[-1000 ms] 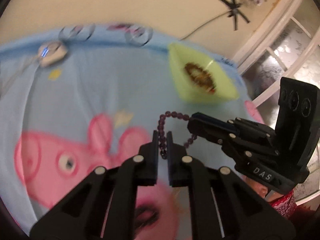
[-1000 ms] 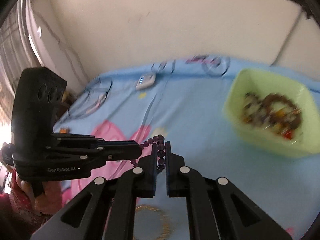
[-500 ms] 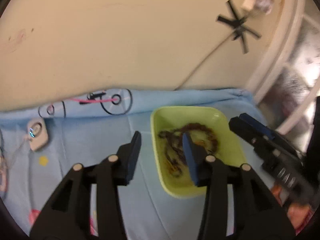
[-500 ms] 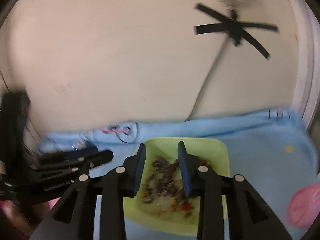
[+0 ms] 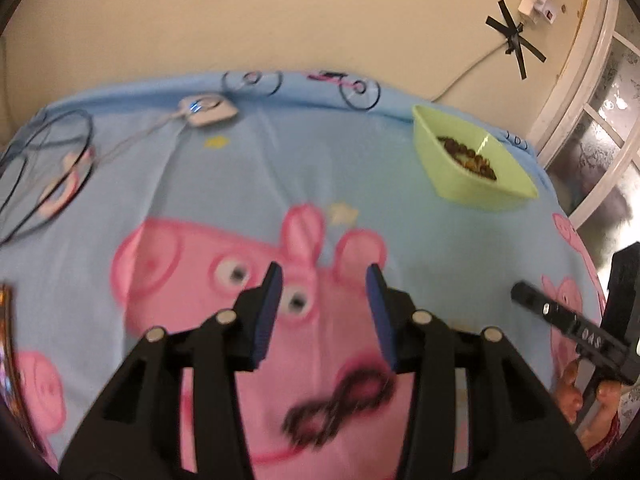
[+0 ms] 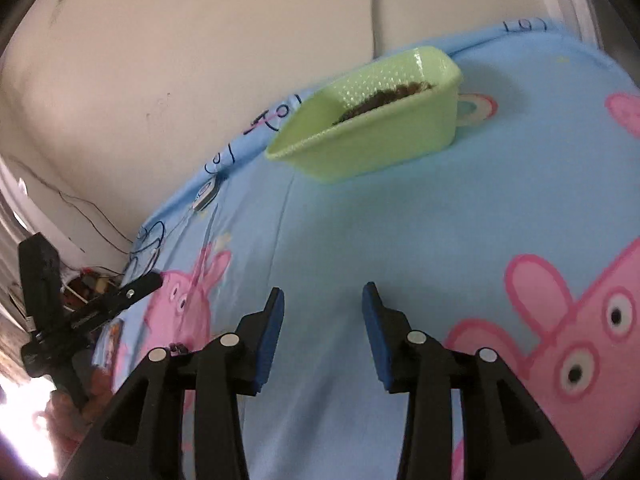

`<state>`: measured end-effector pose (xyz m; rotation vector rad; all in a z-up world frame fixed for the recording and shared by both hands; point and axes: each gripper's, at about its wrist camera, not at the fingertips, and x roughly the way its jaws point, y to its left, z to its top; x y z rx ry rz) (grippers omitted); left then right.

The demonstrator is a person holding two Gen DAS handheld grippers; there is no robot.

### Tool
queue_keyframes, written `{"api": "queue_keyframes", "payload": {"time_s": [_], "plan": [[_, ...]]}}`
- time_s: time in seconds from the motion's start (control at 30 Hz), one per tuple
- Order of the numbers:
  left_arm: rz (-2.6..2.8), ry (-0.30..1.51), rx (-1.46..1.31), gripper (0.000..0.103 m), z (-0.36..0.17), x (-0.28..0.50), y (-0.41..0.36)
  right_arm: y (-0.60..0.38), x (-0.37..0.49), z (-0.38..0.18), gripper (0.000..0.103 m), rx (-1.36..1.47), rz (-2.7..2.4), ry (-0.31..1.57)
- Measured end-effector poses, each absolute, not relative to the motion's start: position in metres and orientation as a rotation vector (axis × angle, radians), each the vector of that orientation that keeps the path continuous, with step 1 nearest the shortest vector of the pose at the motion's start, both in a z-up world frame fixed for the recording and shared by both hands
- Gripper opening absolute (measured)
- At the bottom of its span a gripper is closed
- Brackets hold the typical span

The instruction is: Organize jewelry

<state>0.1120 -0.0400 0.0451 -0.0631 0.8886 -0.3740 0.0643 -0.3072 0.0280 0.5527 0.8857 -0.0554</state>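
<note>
A light green plastic bin [image 5: 472, 168] holding several dark beaded bracelets [image 5: 468, 156] sits at the far right of the blue cartoon-pig blanket [image 5: 248, 184]. It also shows in the right wrist view [image 6: 372, 128] with beads [image 6: 384, 98] inside. A dark beaded bracelet [image 5: 340, 400] lies twisted on the blanket, below and between my left gripper's fingers. My left gripper [image 5: 324, 312] is open and empty. My right gripper [image 6: 323, 324] is open and empty, well short of the bin. The right gripper's shape [image 5: 576, 332] shows at the right edge of the left wrist view.
A small white device [image 5: 206, 110] with a cord lies at the blanket's far edge by the wall. Thin cables [image 5: 44, 168] lie at far left. A window frame [image 5: 588, 92] stands to the right. The left gripper [image 6: 80, 312] shows at the left of the right wrist view.
Both grippers held a purple bead bracelet a second ago, released it over the green bin, and have pulled back from the bin with jaws open. Another dark bracelet now lies under the left gripper.
</note>
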Motion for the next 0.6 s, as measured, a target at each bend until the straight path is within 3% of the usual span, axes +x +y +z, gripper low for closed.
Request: {"api": "queue_keyframes", "payload": {"time_s": [0.27,0.6], "plan": [[-0.329,0.9,-0.099,0.041,0.033,0.077,0.006,-0.253,0.072,0.028,0.016,0.442,0.04,0.96],[-0.23,0.848,0.026,0.041,0.016,0.044,0.01,-0.204,0.067,0.026,0.016,0.332,0.073,0.973]]}}
